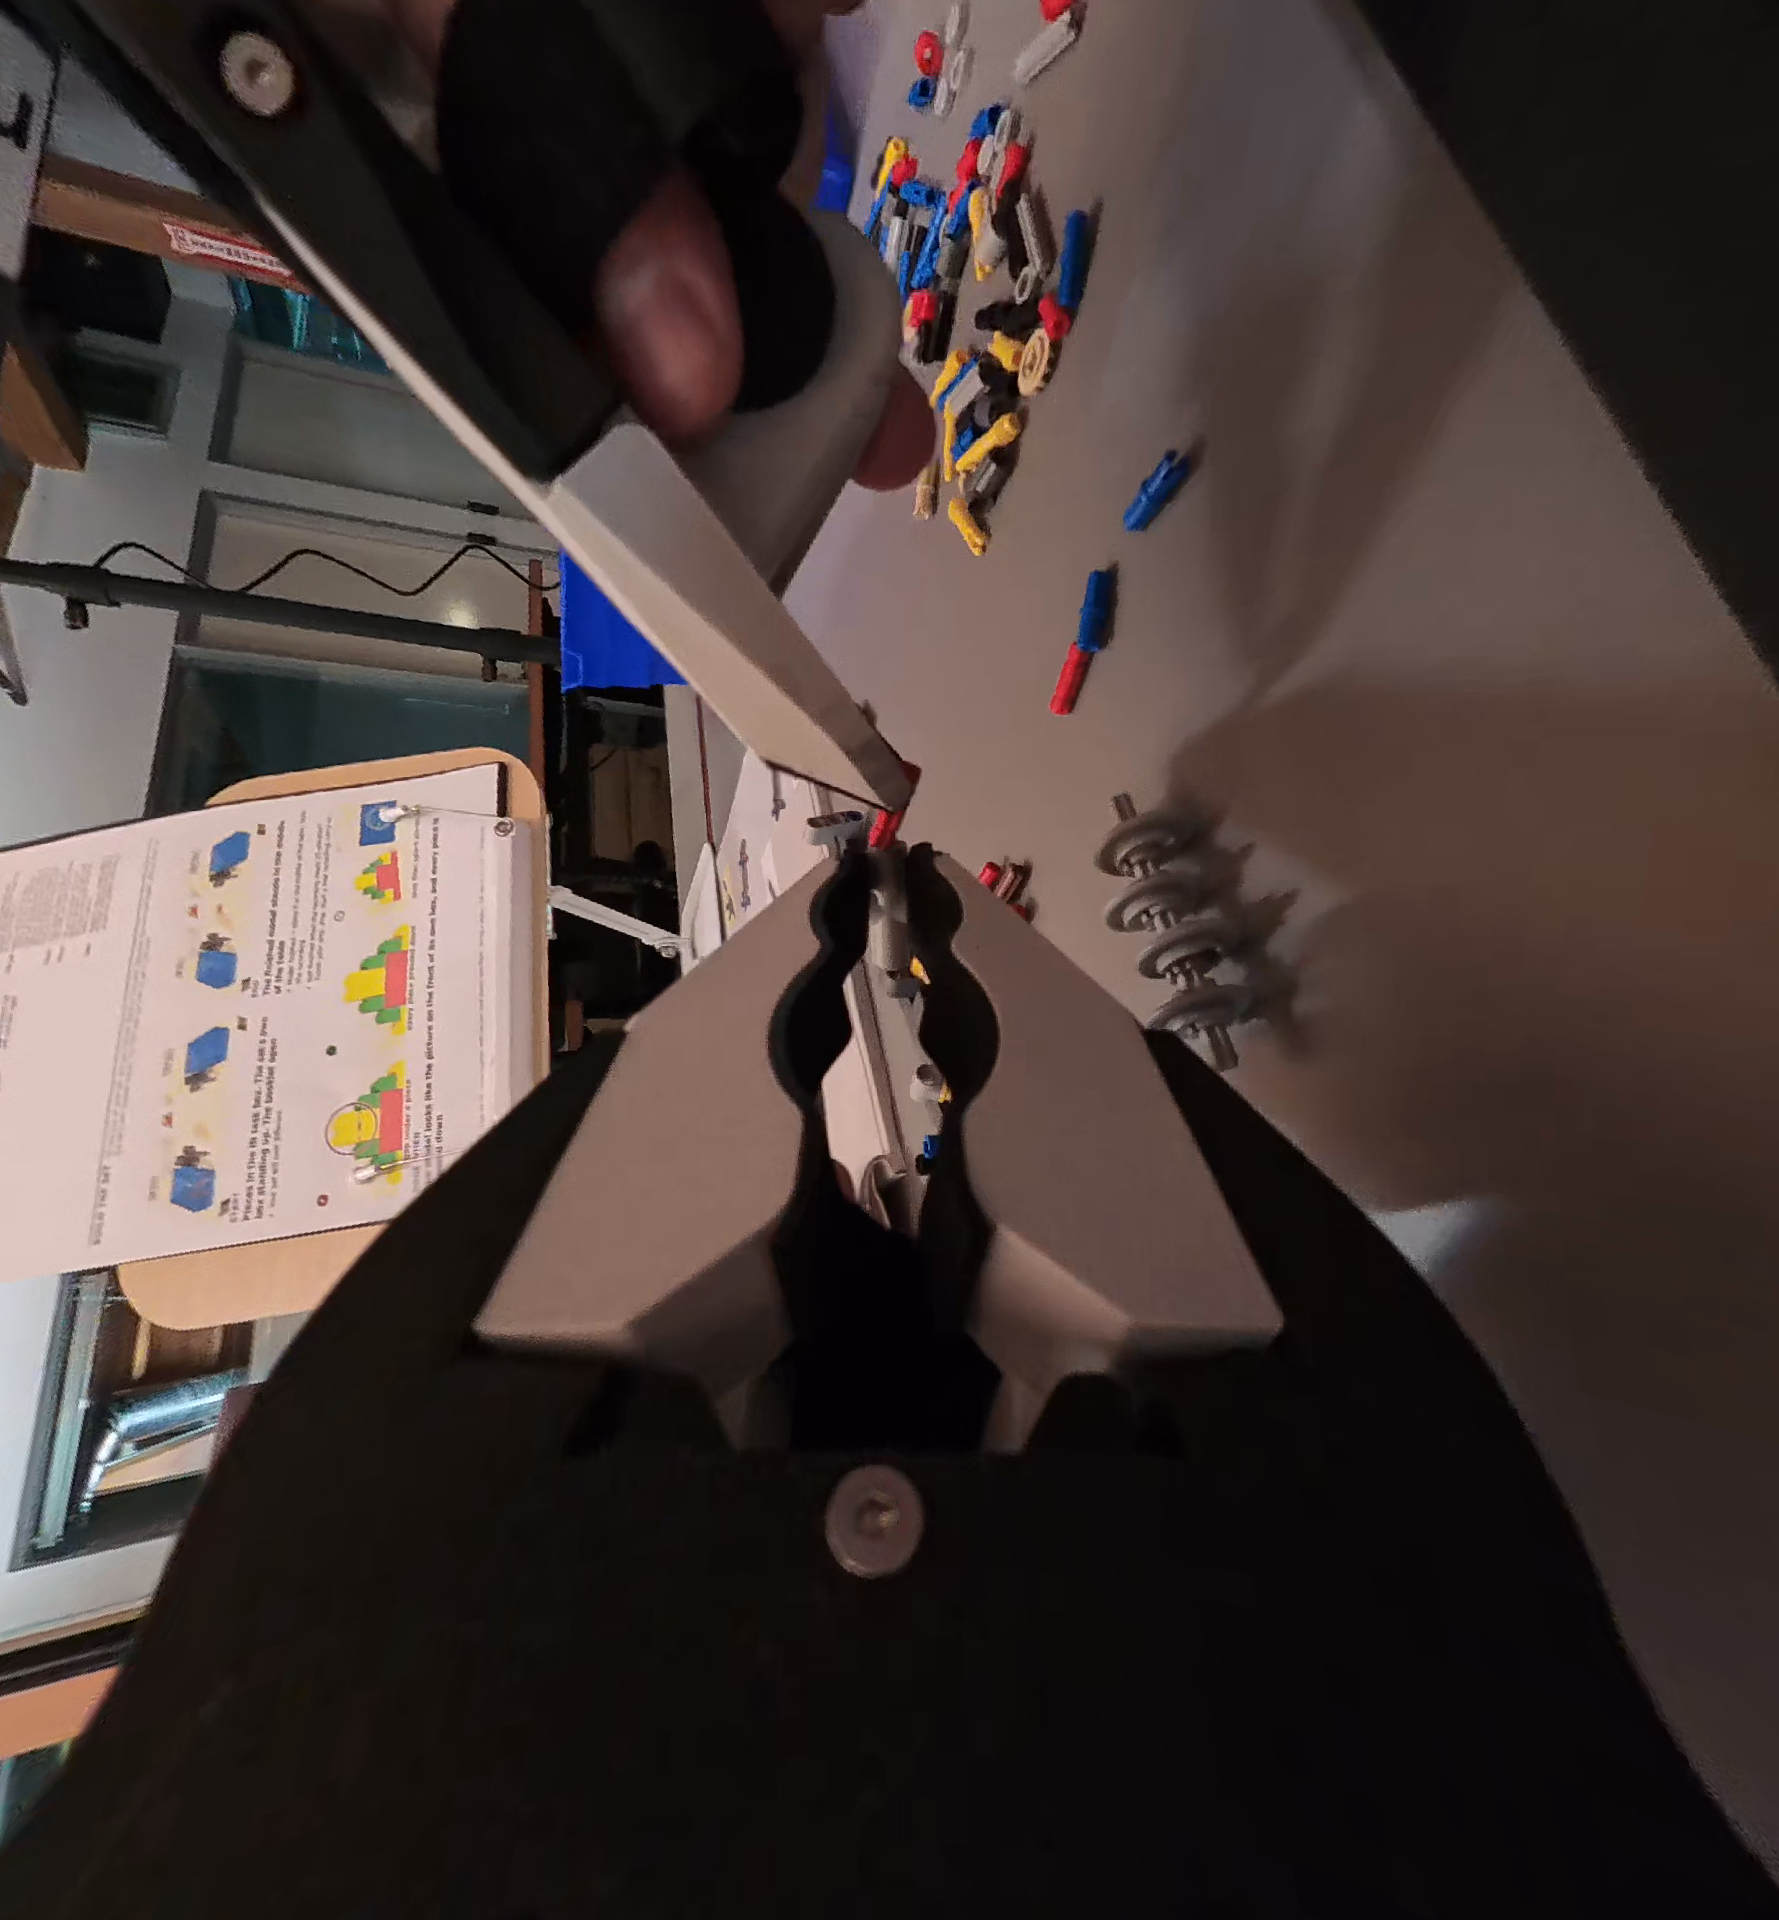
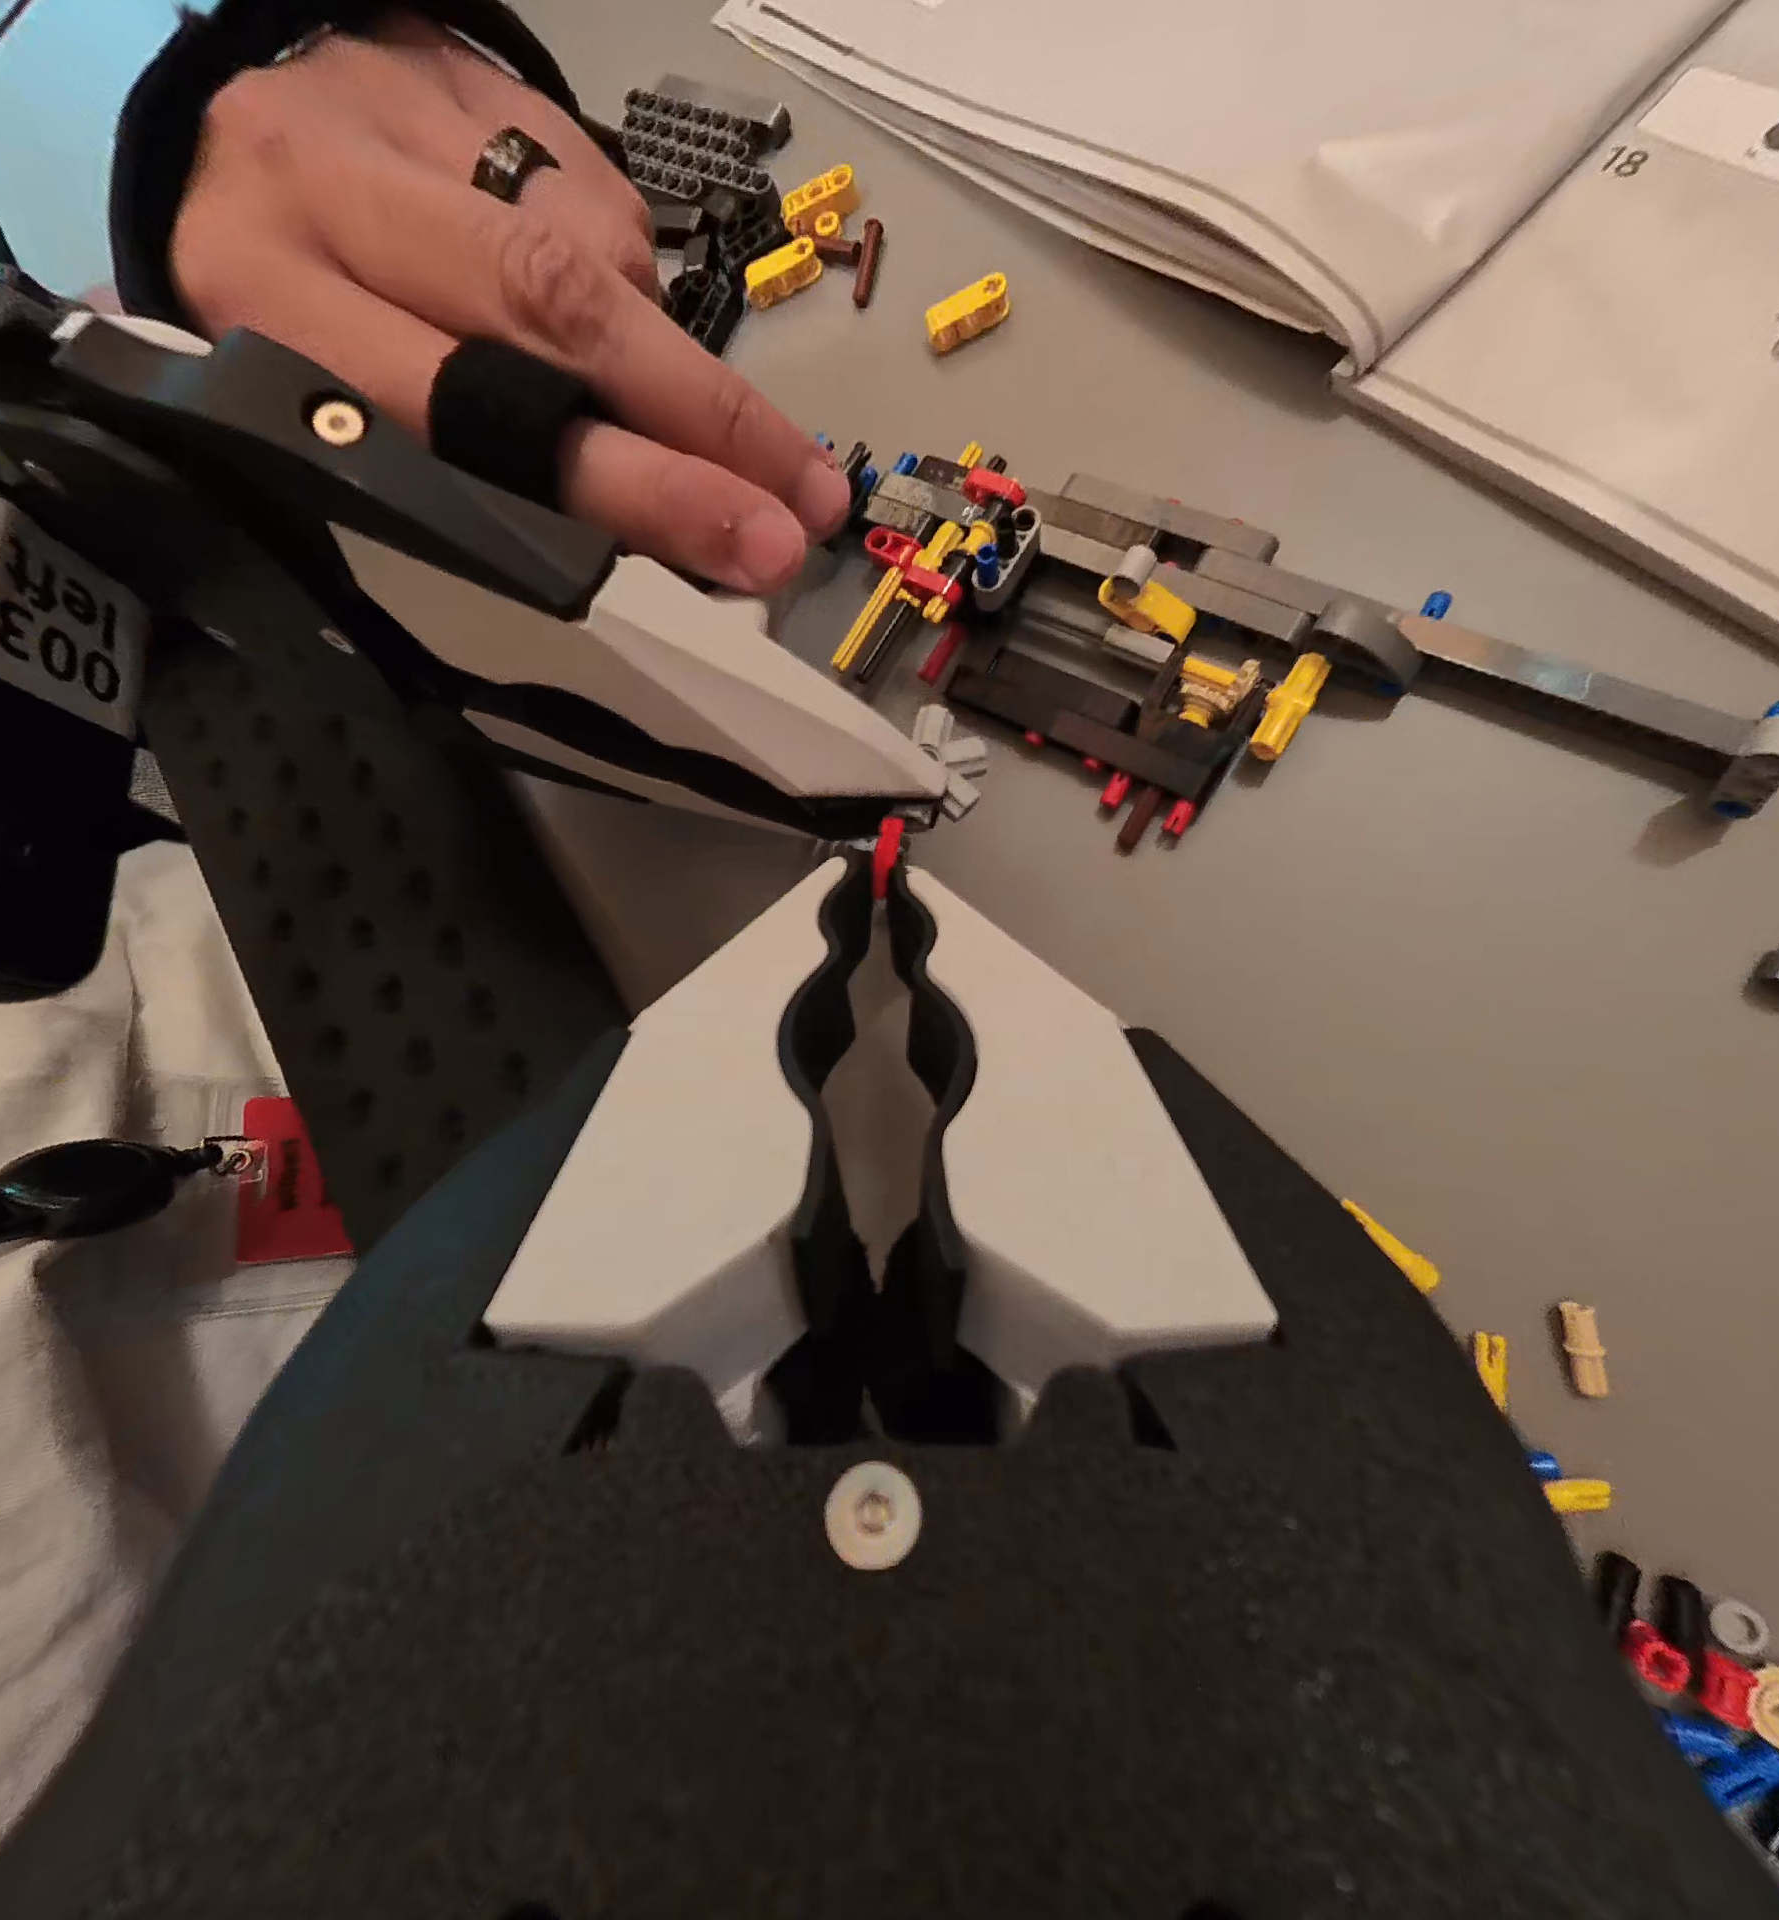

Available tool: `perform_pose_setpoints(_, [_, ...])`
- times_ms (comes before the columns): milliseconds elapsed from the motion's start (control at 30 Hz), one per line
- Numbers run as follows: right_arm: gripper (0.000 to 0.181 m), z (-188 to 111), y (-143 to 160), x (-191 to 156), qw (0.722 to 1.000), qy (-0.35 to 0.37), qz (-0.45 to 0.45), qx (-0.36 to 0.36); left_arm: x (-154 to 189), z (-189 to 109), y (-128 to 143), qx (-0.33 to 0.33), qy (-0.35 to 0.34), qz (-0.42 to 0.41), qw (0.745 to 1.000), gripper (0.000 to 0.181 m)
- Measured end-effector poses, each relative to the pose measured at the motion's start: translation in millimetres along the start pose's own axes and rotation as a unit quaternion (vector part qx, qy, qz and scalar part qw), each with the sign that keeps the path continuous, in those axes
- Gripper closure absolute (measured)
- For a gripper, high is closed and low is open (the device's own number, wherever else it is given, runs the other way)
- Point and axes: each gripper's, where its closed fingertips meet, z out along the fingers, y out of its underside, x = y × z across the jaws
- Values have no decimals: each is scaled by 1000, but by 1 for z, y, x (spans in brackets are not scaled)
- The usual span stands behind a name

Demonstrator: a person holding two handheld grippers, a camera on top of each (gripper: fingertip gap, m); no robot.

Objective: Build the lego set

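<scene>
My left gripper [image 1: 885,871] is shut on a small grey lego piece [image 1: 891,914], held above the grey table [image 1: 1332,520]. My right gripper [image 2: 880,878] is shut on a small red pin [image 2: 886,854]. The two tips meet. In the left wrist view the right gripper [image 1: 890,795] comes in from the upper left with the red pin [image 1: 883,828] against the grey piece. In the right wrist view the left gripper [image 2: 916,808] comes in from the left with the grey piece [image 2: 952,756] at its tip. A partly built model [image 2: 1124,623] of black, grey and yellow beams lies beyond.
A pile of loose pieces [image 1: 978,260] and two blue pins [image 1: 1155,488] lie on the table. Grey discs on an axle [image 1: 1176,940] lie at the right. An open booklet [image 2: 1280,156] lies at the far side. A printed sheet on a clipboard [image 1: 241,1039] stands off the table.
</scene>
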Motion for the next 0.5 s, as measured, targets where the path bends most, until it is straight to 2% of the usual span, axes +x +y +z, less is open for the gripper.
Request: perform_pose_setpoints(500, [180, 3, 14, 3, 996, -43, 3, -76, 11, 0, -4, -11, 5, 65, 998, 176])
